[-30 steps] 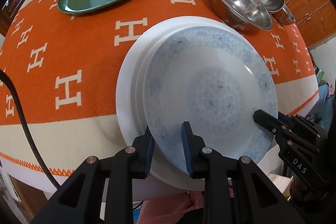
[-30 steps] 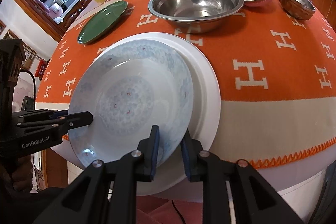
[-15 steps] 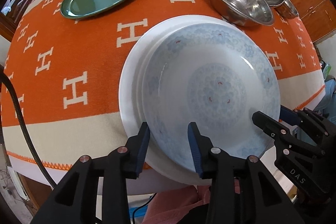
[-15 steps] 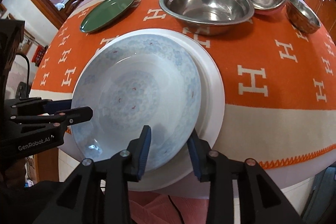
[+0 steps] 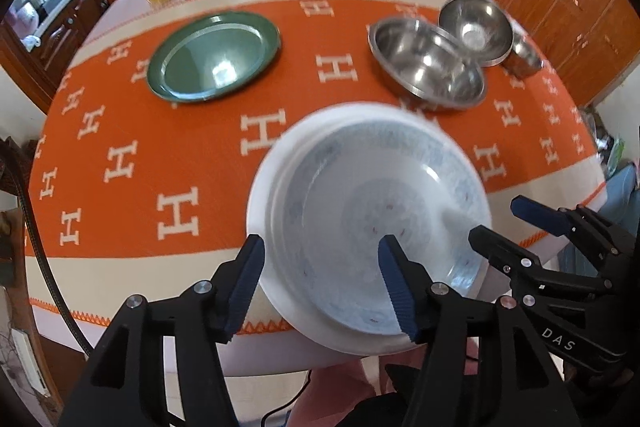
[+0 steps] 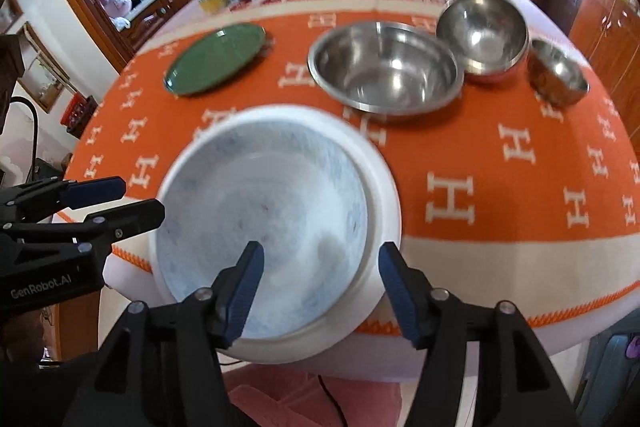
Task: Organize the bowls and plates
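the left hand-held gripper [image 5: 322, 277] and the right hand-held gripper [image 6: 320, 281] have just been opening and stand wide, pads clear of the blue-patterned plate [image 5: 384, 227]. that plate lies on a white plate [image 5: 260, 203] at the near edge of the desk [image 5: 120, 267]. far left sits a green plate [image 5: 214, 57], far right three steel bowls [image 6: 384, 67].

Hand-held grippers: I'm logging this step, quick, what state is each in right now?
Left hand-held gripper: open, jaws just opened, above the patterned plate, not gripping.
Right hand-held gripper: open, just opened, holding nothing.
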Demonstrator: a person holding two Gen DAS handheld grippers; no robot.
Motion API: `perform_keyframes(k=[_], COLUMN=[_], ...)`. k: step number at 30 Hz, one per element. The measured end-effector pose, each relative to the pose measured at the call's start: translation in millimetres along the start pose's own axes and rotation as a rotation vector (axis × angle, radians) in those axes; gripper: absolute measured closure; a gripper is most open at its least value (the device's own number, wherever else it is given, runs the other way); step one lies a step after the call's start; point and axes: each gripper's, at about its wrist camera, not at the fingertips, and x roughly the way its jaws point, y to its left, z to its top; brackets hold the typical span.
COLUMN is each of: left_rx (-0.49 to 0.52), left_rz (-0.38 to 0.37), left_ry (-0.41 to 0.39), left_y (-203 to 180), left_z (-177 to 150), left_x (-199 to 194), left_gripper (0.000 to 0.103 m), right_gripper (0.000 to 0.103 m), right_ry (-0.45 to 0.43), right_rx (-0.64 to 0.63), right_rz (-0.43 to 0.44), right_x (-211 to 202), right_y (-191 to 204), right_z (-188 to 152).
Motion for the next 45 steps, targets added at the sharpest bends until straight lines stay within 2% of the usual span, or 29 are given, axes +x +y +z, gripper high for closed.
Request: perform_keyframes(k=[2, 6, 9, 14, 17, 23, 28, 36, 45], left_rx=[-0.02, -0.053, -0.084, -0.165, -0.218, -0.322, -0.373, -0.454, -0.486], left_rz=[0.008, 0.031, 0.05, 0.091, 0.104, 0.131, 0.164, 0.208, 0.196], left_ry=[-0.042, -0.101, -0.148, -0.236, -0.279, -0.373, -0.409, -0.417, -0.427], left_y=[2, 2, 4, 5, 7, 6, 0, -5, 4], left_z=[3, 8, 12, 17, 20, 18, 12, -8, -11], left_x=[-12, -29, -44, -72, -85, -110, -118, -125, -126], left_gripper=[0.039, 0.038, 0.034, 0.031, 0.029, 0.024, 0.024, 0.023, 0.023], right_gripper=[0.043, 0.043, 0.043, 0.043, 0.043, 0.042, 0.042, 0.042, 0.042], right_ry=[-0.025, -0.082, -0.145, -0.22, -0.259, -0.332, -0.377, -0.399, -0.413], right_rx=[-0.025, -0.074, -0.108, -0.146, -0.192, -0.261, -0.283, -0.245, -0.208], right_rz=[0.011, 0.035, 0.051, 0.073, 0.055, 0.108, 0.142, 0.206, 0.175], right_x=[-6, -20, -32, -52, -63, -80, -86, -86, -85], right_y=[2, 4, 5, -1, -3, -9, -17, -32, -37], right_z=[5, 17, 26, 37, 43, 49, 48, 48, 52])
